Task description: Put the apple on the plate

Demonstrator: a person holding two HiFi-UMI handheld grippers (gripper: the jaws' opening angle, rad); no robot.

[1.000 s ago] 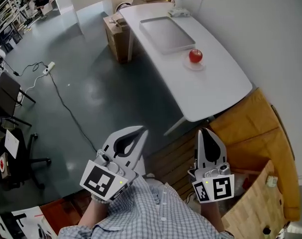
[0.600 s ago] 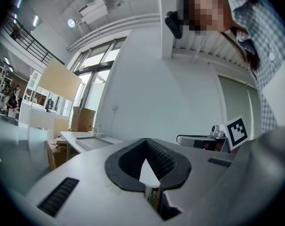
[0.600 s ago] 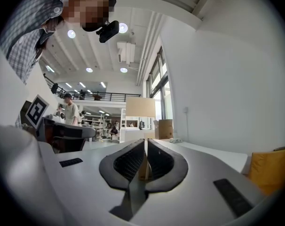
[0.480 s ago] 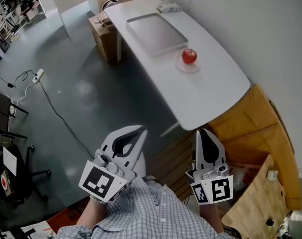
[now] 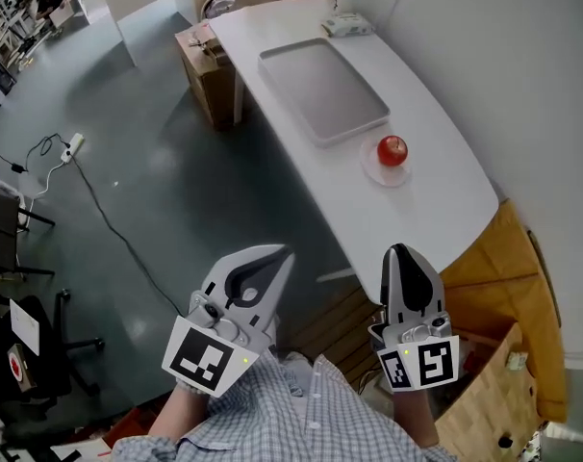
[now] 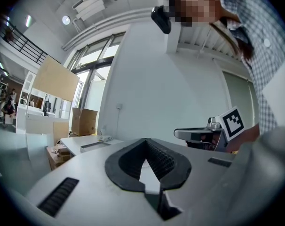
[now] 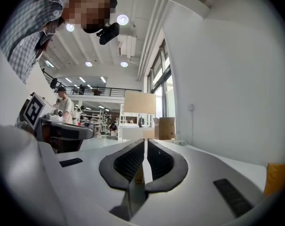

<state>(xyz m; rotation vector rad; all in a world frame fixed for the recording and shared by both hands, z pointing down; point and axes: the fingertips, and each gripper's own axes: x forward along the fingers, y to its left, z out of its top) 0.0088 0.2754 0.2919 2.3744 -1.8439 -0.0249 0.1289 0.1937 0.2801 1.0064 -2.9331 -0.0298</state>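
Close in front of the person's checked shirt (image 5: 291,417), both tongs point level toward the table. The left gripper (image 5: 282,255) has its jaws together with nothing between them, and the right gripper (image 5: 399,251) is likewise closed and empty, its pads showing only a thin slit. They are held side by side, well apart from each other.

Beyond them stands a long white table (image 5: 436,205) with rounded corners, its near end just ahead of the right gripper. The apple (image 5: 392,149) already sits on the plate (image 5: 367,166), near the table's wall-side edge. Just past it lies a flat grey tray (image 5: 322,89), bare, and a small packet (image 5: 349,25) rests at the far end.

A white wall (image 5: 508,65) runs along the table's right side. Yellow cushions (image 5: 498,268) and a wooden panel (image 5: 498,397) crowd the corner to the right of the right gripper. To the left, the dark floor (image 5: 176,181) is wide open; a cardboard box (image 5: 203,61) stands against the table's far left side, and a power strip (image 5: 73,144) trails a cable (image 5: 118,231) across the floor.
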